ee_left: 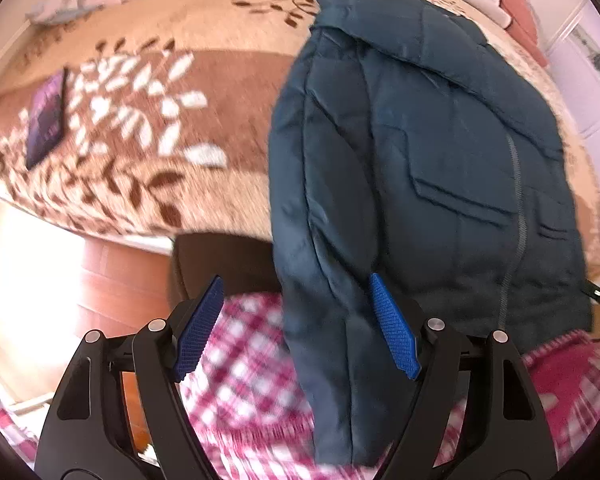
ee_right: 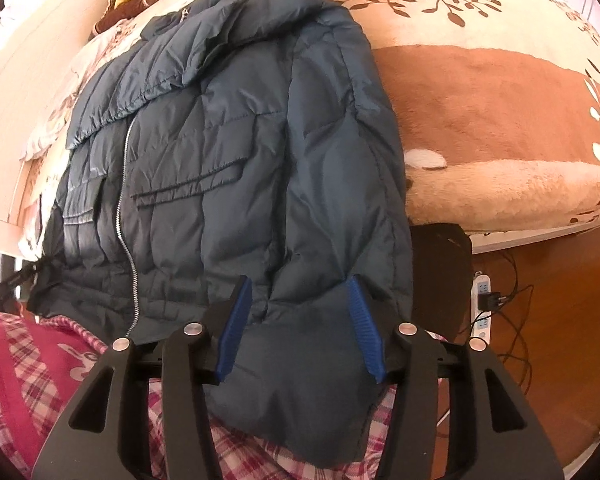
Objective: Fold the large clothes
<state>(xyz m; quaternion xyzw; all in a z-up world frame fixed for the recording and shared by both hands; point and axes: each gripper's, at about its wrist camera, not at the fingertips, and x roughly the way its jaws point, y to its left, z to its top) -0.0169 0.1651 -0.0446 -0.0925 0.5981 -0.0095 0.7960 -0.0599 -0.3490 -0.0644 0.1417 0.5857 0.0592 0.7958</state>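
The dark blue padded jacket (ee_right: 236, 152) lay on the bed (ee_right: 480, 92); both the left hand-held gripper (ee_left: 296, 320) and the right hand-held gripper (ee_right: 300, 324) stood released, jaws apart around its sleeve

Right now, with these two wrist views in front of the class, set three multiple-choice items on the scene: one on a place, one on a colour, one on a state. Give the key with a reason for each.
1. Where does the jacket lie?
A. On a bed with a leaf-patterned blanket
B. On a hanger
C. Inside a drawer

2. What colour are the gripper pads?
A. Red
B. Blue
C. Yellow

3. How is the jacket's front zip?
A. Fully undone, front spread wide
B. Torn out
C. Closed along the front

Key:
1 A: the jacket is spread over the leaf-patterned blanket, its lower end hanging over the edge.
2 B: both grippers carry blue ribbed pads.
3 C: the silver teeth run in one joined line down the front.
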